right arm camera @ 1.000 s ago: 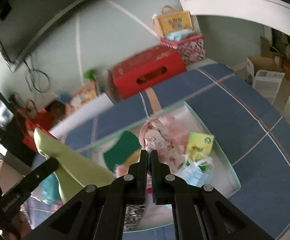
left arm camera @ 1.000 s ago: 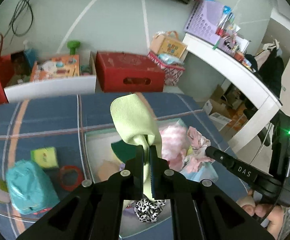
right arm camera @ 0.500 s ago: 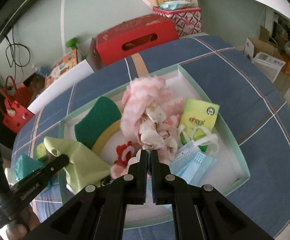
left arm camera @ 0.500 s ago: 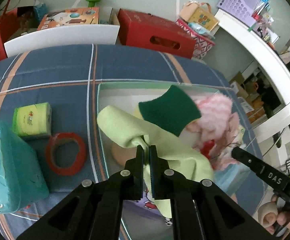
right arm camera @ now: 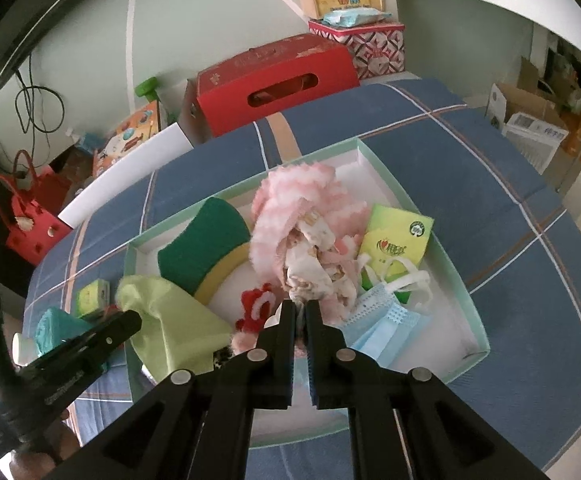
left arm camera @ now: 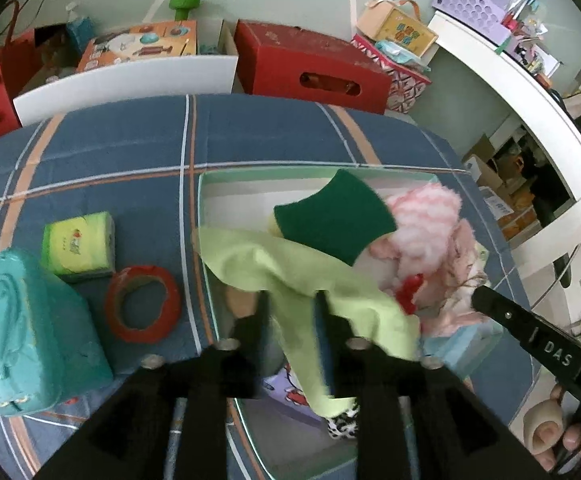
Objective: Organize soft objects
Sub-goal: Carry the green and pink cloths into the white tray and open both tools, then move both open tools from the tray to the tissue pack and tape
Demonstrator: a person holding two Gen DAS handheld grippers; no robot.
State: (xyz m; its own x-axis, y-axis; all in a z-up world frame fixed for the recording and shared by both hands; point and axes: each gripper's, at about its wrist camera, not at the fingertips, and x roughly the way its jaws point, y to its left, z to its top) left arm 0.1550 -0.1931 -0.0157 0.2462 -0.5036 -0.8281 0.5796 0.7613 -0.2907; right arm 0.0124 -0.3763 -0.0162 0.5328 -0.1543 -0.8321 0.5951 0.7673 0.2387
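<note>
A mint-rimmed white box (left arm camera: 200, 216) (right arm camera: 456, 276) on the blue plaid bed holds soft things: a green and yellow sponge (left arm camera: 332, 220) (right arm camera: 204, 246), a pink fluffy cloth (left arm camera: 426, 216) (right arm camera: 298, 204), a printed cloth (right arm camera: 318, 272), blue face masks (right arm camera: 386, 320) and a green tissue pack (right arm camera: 396, 238). A light green cloth (left arm camera: 290, 272) (right arm camera: 166, 316) lies over the box's left side. My left gripper (left arm camera: 288, 304) is open around the green cloth, which hangs between its fingers. My right gripper (right arm camera: 299, 307) has its jaws slightly apart at the printed cloth's lower end.
Left of the box lie a red tape ring (left arm camera: 142, 304), a small green tissue pack (left arm camera: 78, 246) and a teal packet (left arm camera: 22, 332). A red carton (left arm camera: 310, 68), toy boxes and a white shelf (left arm camera: 530, 92) stand beyond the bed.
My left gripper lowered the green cloth into the box and opened. My right gripper's jaws parted slightly at the printed cloth.
</note>
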